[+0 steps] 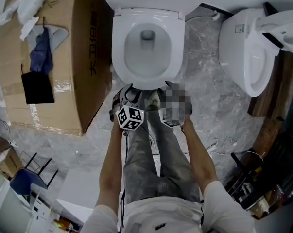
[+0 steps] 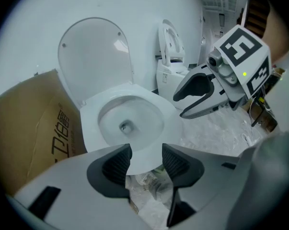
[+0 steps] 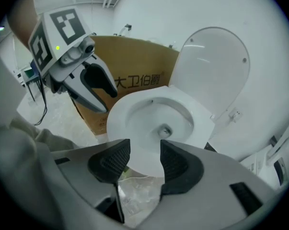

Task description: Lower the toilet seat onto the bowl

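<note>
While both grippers hang in front of the toilet, neither one has anything in it. The left gripper (image 2: 145, 159) shows its two ribbed pads partly apart, with only the front of the bowl (image 2: 127, 123) and the floor seen through the gap. The right gripper (image 3: 145, 159) reads the same way: a moderate gap and nothing between the pads. From the head view both sit low at the front edge of the toilet, close together above my knees.

The toilet seat (image 1: 146, 82) appears as a flat white ring lying level on the bowl. The solid oval standing upright behind it, with two small bumpers near its top, I take to be the lid (image 2: 94, 56). I cannot fully rule out a second ring folded up against that lid, because no view shows its edge.

Step in hand, as I judge it: the lowering looks finished, or nearly so, with both grippers let go and clear of the rim. Next I would confirm that the ring rests evenly all round the bowl, front and hinge end alike. If it does, I only need to keep both grippers off the porcelain. The cardboard box (image 1: 63, 57) stands just beside the toilet on my left, which leaves little room on that side.
</note>
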`<action>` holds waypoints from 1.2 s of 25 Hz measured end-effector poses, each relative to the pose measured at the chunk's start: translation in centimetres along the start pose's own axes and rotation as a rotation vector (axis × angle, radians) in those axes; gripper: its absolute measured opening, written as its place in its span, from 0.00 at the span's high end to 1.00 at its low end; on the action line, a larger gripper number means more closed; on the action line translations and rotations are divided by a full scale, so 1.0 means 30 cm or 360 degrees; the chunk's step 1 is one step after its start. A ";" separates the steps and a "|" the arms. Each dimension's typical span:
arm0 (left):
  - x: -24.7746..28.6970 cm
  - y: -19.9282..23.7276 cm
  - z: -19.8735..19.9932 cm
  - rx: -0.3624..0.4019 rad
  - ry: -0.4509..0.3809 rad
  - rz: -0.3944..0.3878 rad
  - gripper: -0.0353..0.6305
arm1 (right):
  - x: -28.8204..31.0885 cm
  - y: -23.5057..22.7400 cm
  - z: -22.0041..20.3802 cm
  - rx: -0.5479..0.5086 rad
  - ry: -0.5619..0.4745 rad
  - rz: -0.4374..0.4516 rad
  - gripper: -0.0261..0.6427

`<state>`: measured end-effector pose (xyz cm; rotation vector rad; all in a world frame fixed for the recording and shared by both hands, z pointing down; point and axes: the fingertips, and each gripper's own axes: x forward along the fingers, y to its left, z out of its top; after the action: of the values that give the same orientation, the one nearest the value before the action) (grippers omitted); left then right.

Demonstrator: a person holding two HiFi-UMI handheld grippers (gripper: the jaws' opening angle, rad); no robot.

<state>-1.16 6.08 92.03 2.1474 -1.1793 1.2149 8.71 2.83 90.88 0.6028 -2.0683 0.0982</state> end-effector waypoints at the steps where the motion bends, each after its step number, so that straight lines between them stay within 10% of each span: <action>1: -0.026 0.008 0.021 -0.0018 -0.0024 0.0015 0.61 | -0.028 -0.015 0.028 0.0024 -0.0028 -0.0019 0.66; 30: -0.972 0.140 0.719 -0.0244 -0.0718 0.0376 0.69 | -0.976 -0.283 0.679 0.0455 -0.0620 -0.0410 0.69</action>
<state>-1.59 2.90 55.66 2.2781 -1.6928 0.7059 9.33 0.33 54.31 1.1332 -2.3464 0.1365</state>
